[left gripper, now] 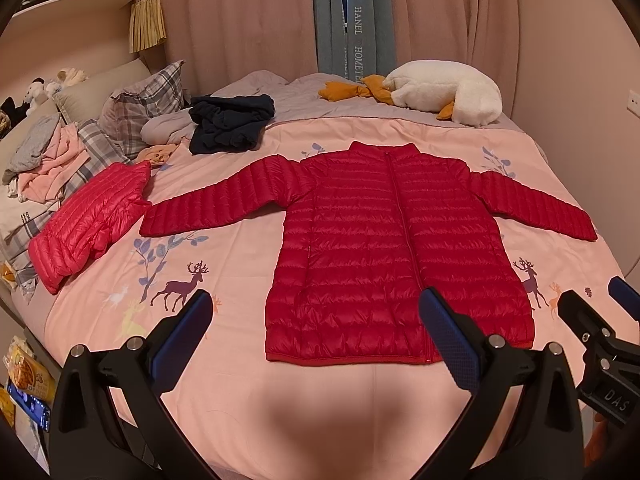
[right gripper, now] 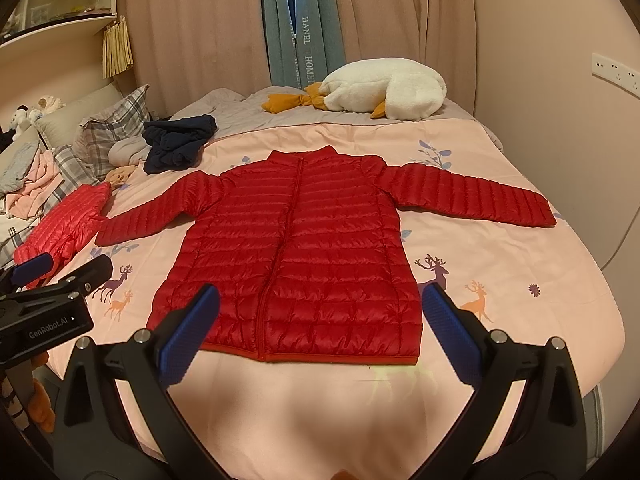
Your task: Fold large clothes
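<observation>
A red quilted down jacket [left gripper: 376,248] [right gripper: 296,256] lies flat and zipped on the pink bedspread, both sleeves spread out, hem toward me. My left gripper [left gripper: 316,328] hovers open above the hem, nothing between its blue pads. My right gripper [right gripper: 320,320] is also open and empty, held over the hem's middle. In the left wrist view the right gripper [left gripper: 600,320] shows at the right edge; in the right wrist view the left gripper [right gripper: 60,276] shows at the left edge.
A smaller pinkish-red down jacket [left gripper: 88,220] [right gripper: 60,228] lies folded at the left. A dark navy garment [left gripper: 228,124], plaid pillows [left gripper: 148,96] and loose clothes crowd the head of the bed. A white plush goose [left gripper: 444,92] rests at the far side by the curtains.
</observation>
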Demonstrator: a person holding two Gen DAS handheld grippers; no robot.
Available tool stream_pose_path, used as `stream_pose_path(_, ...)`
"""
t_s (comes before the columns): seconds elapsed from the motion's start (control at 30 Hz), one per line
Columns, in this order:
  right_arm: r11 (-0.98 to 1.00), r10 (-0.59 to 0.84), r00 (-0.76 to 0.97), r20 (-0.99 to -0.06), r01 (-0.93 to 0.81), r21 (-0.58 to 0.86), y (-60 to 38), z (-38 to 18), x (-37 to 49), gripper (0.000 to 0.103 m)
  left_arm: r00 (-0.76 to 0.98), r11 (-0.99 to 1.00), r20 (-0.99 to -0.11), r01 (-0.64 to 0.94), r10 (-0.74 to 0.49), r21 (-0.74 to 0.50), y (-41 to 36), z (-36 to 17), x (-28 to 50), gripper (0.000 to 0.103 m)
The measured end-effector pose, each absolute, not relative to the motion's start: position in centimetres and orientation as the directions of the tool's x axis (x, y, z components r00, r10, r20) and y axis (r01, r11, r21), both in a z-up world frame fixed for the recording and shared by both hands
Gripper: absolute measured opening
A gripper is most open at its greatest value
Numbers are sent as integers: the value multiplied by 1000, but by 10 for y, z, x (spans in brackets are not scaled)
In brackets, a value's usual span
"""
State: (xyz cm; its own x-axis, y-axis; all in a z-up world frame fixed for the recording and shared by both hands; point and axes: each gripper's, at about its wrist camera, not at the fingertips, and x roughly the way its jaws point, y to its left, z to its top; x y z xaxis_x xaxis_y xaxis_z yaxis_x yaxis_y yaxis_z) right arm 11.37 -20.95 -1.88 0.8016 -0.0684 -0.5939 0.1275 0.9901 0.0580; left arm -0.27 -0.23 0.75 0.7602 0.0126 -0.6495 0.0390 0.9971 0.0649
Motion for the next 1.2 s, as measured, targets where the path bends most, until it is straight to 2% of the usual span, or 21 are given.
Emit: stream_pose_path(1.2,990,-64,803,-593,125,63,-208,-17,113,101,765,996,-643,38,22,80,-3,7,-1,102)
